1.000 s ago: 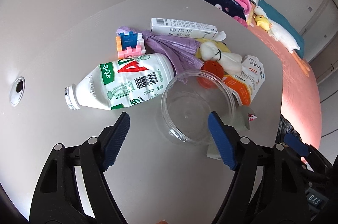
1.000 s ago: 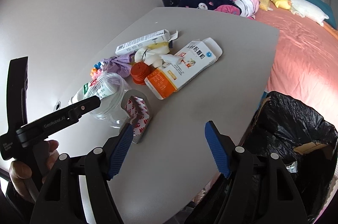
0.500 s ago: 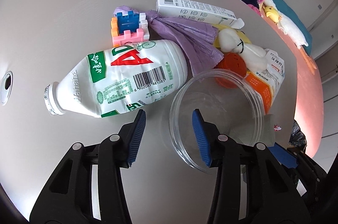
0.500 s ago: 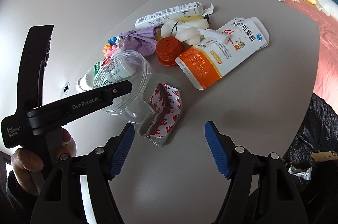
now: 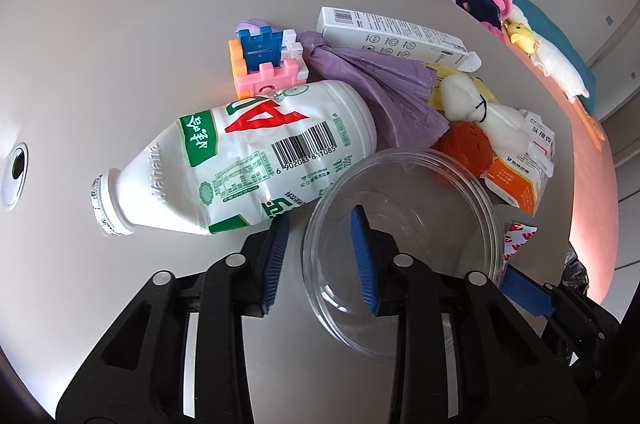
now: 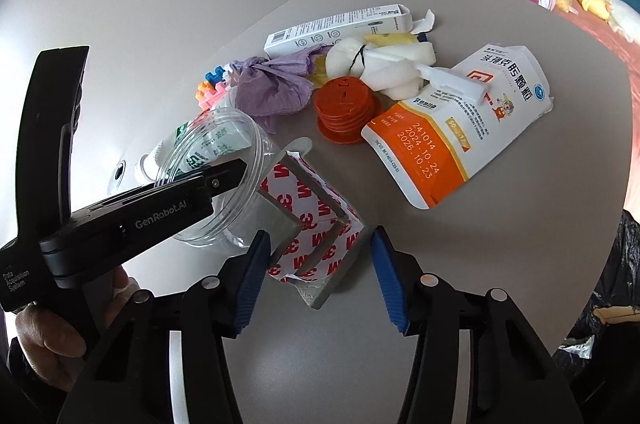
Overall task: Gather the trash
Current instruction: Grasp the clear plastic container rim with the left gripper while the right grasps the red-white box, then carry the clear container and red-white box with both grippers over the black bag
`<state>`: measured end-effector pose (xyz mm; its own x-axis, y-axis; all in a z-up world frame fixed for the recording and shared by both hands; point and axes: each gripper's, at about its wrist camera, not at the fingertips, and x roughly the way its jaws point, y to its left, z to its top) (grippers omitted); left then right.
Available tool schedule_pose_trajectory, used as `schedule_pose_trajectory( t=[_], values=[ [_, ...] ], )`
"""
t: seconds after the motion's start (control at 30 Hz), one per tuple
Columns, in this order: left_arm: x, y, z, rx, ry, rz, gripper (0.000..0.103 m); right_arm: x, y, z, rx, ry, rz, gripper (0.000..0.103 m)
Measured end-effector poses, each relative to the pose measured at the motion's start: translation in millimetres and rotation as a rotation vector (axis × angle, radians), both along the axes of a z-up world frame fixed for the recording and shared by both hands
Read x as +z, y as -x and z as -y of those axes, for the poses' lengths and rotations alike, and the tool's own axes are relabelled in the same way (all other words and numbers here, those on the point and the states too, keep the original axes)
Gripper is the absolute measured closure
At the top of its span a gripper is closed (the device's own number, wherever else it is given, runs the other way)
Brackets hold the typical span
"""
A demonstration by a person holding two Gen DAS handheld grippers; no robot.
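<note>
A clear plastic cup stands on the grey table. My left gripper straddles its near-left rim, one finger inside and one outside. Its jaws are closing and a gap still shows on each side of the wall. Next to the cup lies a grey piece with red-printed white tape backing. My right gripper has this piece between its closing jaws, the pads right at its sides. A crushed white milk bottle lies left of the cup.
Behind the cup are a purple bag, toy blocks, a white carton, an orange ribbed lid, white foam and an orange-white pouch. A black trash bag hangs past the table's right edge.
Both grippers came down closer to the table. The left jaws narrowed from spanning the whole cup to straddling its rim. The right gripper reached the tape piece and its jaws narrowed around it.
</note>
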<state>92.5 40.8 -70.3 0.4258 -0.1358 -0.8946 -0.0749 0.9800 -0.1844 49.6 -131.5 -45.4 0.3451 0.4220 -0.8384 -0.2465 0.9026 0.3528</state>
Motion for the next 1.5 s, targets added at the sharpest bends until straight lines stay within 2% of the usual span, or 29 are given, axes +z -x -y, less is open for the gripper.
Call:
schedule_pose_trajectory(
  t=[0.1, 0.37, 0.6, 1.03, 1.5],
  values=[
    [-0.2, 2.7, -7.4, 0.016, 0.031, 0.003, 0.092, 1.7, 1.4, 3.2, 0.0, -0.012, -0.002, 0.055],
    [12.4, 16.0, -4.5, -0.002, 0.029, 0.031, 0.093, 15.6, 13.5, 14.4, -0.011, -0.022, 0.022, 0.057],
    [32.4, 23.2, 14.8, -0.047, 0.026, 0.072, 0.093, 34.1, 29.0, 37.9, -0.053, -0.031, 0.061, 0.057],
    [56.8, 33.0, 81.8, -0.187, 0.022, 0.118, 0.093, 64.4, 65.6, 105.1, -0.204, -0.031, 0.135, 0.057],
    [65.5, 37.4, 167.7, -0.373, 0.04, 0.137, 0.093, 73.9, 103.0, 185.8, -0.397, -0.007, 0.156, 0.057]
  ],
)
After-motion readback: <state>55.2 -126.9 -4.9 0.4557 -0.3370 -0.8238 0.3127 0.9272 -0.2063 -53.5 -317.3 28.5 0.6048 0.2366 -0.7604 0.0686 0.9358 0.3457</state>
